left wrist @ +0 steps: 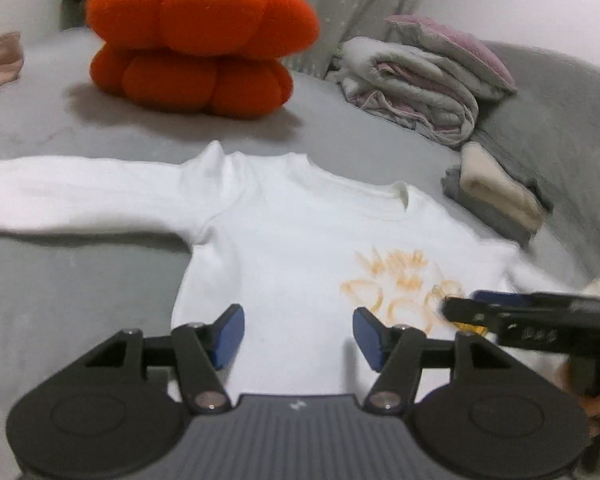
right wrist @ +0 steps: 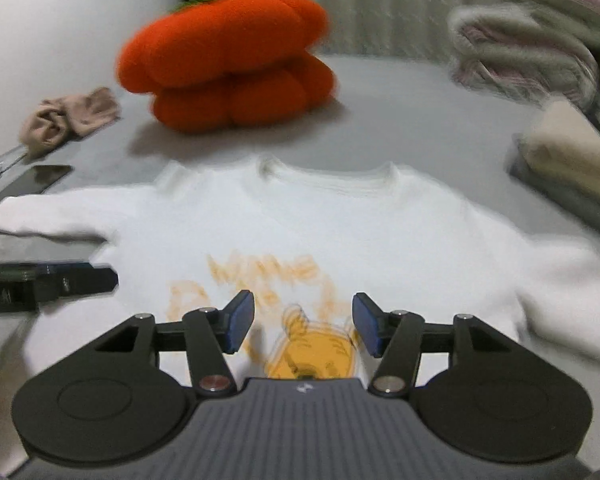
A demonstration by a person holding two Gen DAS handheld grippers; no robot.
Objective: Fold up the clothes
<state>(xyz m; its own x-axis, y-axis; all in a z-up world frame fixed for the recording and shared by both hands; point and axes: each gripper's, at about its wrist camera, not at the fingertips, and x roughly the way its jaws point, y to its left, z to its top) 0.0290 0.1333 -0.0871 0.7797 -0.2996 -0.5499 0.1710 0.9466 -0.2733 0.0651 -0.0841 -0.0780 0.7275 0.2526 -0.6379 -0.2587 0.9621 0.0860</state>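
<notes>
A white long-sleeved sweatshirt (left wrist: 284, 236) lies flat, front up, on the grey bed, collar away from me, with an orange print and a yellow bear face (right wrist: 312, 352). Its left sleeve (left wrist: 72, 192) stretches out to the left. My left gripper (left wrist: 298, 334) is open and empty over the lower left part of the body. My right gripper (right wrist: 303, 330) is open and empty over the bear print. The right gripper also shows at the right edge of the left wrist view (left wrist: 532, 316). The left gripper shows at the left edge of the right wrist view (right wrist: 48, 284).
An orange pumpkin cushion (left wrist: 196, 36) sits behind the sweatshirt. A folded quilt pile (left wrist: 428, 80) and folded beige and grey clothes (left wrist: 496, 192) lie at the right. A crumpled beige garment (right wrist: 68, 120) and a dark phone (right wrist: 36, 182) lie at the left.
</notes>
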